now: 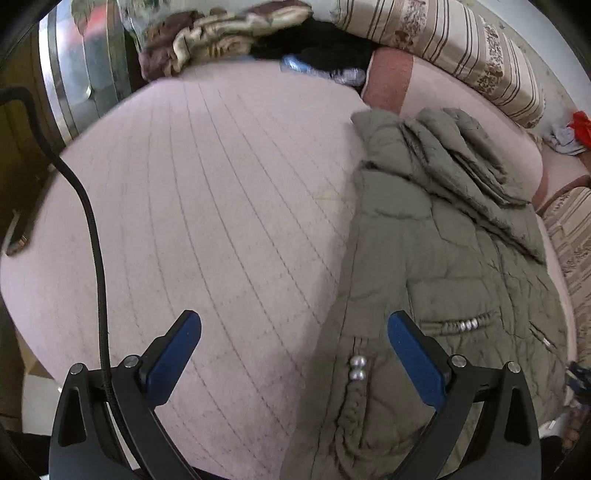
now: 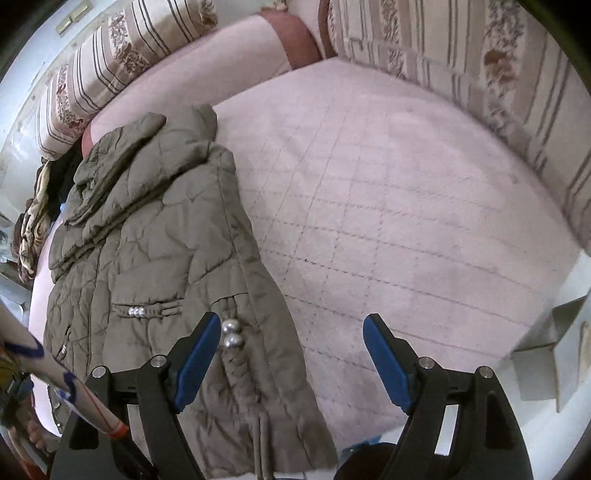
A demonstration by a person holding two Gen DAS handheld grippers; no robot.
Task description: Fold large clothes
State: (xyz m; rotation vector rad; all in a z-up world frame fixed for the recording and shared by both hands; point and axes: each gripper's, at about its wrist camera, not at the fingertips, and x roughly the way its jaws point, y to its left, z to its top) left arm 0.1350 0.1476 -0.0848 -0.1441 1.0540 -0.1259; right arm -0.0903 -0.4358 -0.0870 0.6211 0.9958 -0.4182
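Your left gripper (image 1: 293,354) stands wide, blue pads (image 1: 173,363) apart, with nothing between them. It points steeply down over the pink quilted bed (image 1: 207,206). The jacket (image 1: 454,266), olive and puffy, lies flat on the bed ahead and to the right of this gripper; its left edge runs just under the right finger, and two silver beads (image 1: 357,368) on its seam sit just inside that finger. The sleeve is folded across the upper part. A black cable (image 1: 94,243) curves up from the left finger. Far ahead, a heap of clothes (image 1: 236,33) sits against a striped cushion (image 1: 443,40).

Your right gripper (image 2: 288,352) is also wide and holds nothing. The jacket (image 2: 155,236) lies ahead and to its left, with the hem corner passing beneath the left finger; the beads (image 2: 232,334) sit right beside that pad. Bare bed (image 2: 406,206) fills the space ahead and right. A patterned sleeve (image 2: 55,369) shows at the far lower left.
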